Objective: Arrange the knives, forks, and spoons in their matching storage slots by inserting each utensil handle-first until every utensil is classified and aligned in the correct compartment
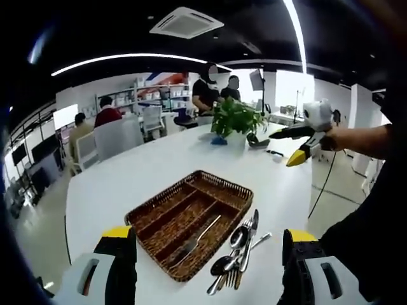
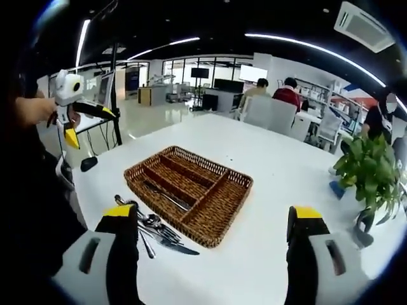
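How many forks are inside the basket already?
1. One fork lies in a long slot of the wicker basket. The other cutlery sits in a pile on the table beside it.

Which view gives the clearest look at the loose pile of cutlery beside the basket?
The left gripper view: the pile of cutlery lies unobstructed between its jaws beside the wicker tray, with spoon bowls and handles distinguishable. In the right gripper view the pile is partly hidden behind that gripper's jaw.
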